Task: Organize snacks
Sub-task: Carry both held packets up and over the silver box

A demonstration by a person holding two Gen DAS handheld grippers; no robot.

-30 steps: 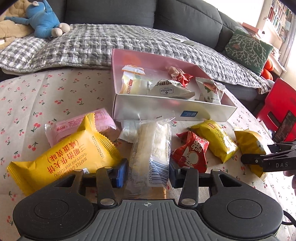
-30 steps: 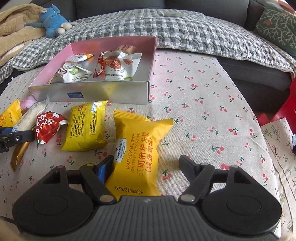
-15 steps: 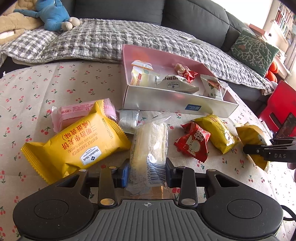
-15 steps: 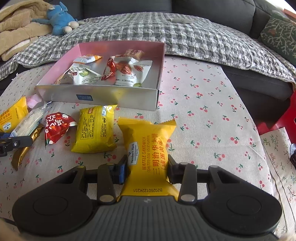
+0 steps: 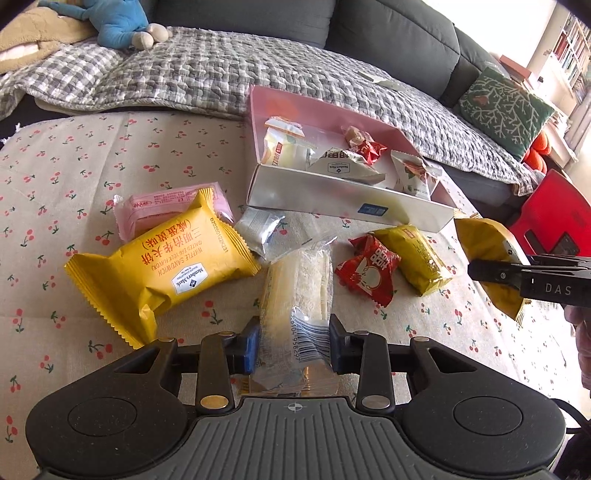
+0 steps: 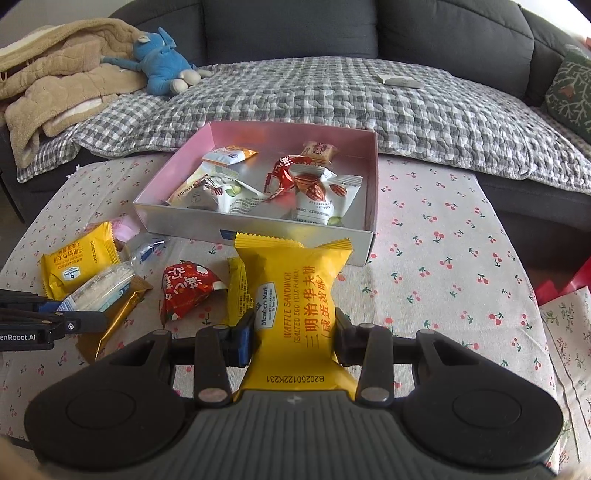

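Yellow waffle pack (image 6: pixel 295 314) clamped in right tongs (image 6: pixel 293 341), lifted just before pink box (image 6: pixel 365 206). Left tongs (image 5: pixel 291 343) clamped on clear-wrapped sandwich (image 5: pixel 299 291), left of box.

You get soft daylight from the blown-out window (image 5: pixel 532 26) at upper right, bright even table (image 5: pixel 74 166), faint shadows under the packets, glare on the silver box wall (image 6: pixel 258 225), strong fisheye bending, dark corners, centre sharp, edges slightly soft.
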